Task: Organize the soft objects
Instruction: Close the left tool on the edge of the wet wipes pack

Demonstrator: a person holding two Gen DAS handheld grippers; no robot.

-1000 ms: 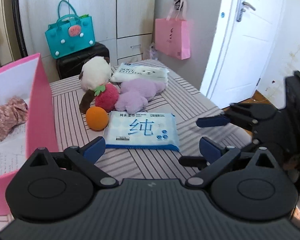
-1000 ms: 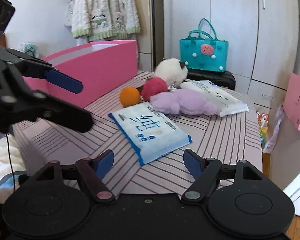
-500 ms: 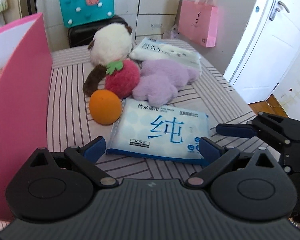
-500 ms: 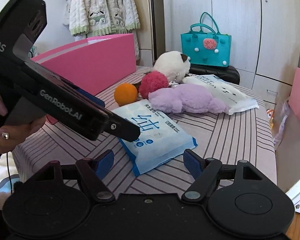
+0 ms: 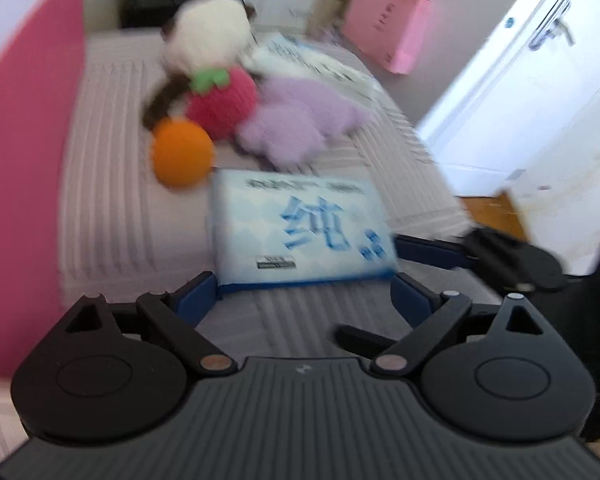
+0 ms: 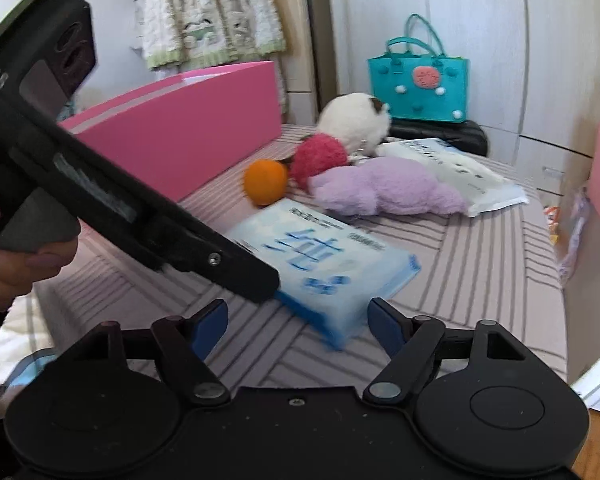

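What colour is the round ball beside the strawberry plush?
Orange; clearest in the right wrist view.

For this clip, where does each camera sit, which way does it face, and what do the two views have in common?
Left wrist: on the left gripper, looking along its open fingers over the wet-wipe pack toward the door; the right gripper shows at right.
Right wrist: on the right gripper, facing the wardrobe; the left gripper body and the person's hand show at left.
Shared: the pack, orange ball, strawberry plush, purple plush, pink box.
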